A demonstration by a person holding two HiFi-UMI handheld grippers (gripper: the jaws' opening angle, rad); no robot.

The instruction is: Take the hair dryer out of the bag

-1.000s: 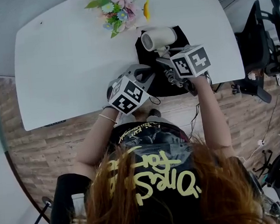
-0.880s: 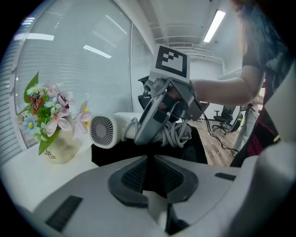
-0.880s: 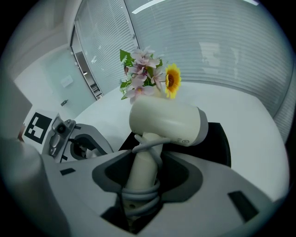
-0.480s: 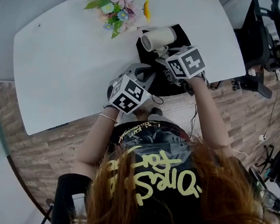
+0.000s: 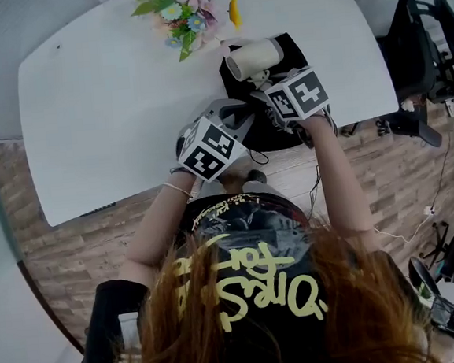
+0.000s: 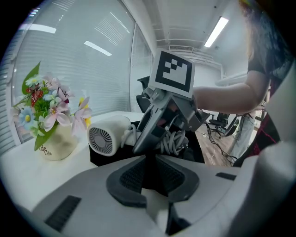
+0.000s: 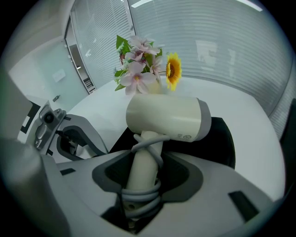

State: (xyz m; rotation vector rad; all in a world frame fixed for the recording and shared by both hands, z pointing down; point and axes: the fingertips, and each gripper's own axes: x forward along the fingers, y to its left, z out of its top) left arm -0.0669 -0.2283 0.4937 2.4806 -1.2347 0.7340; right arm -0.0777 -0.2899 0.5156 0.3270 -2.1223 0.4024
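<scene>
The cream hair dryer stands tilted over the black bag, which lies at the white table's near edge. My right gripper is shut on its handle, where the grey cord is wound; the right gripper view shows the barrel above the jaws and the bag underneath. My left gripper sits at the bag's near left edge, its jaws almost together with black fabric between the pads. From there the dryer's grille faces me, and the right gripper is close behind it.
A vase of flowers stands on the table just beyond and left of the bag, close to the dryer's barrel. Black office chairs stand on the wood floor at the right. The table spreads bare and white to the left.
The right gripper and the hair dryer have shifted slightly left and away from me. The left gripper has kept its place at the bag's edge.
</scene>
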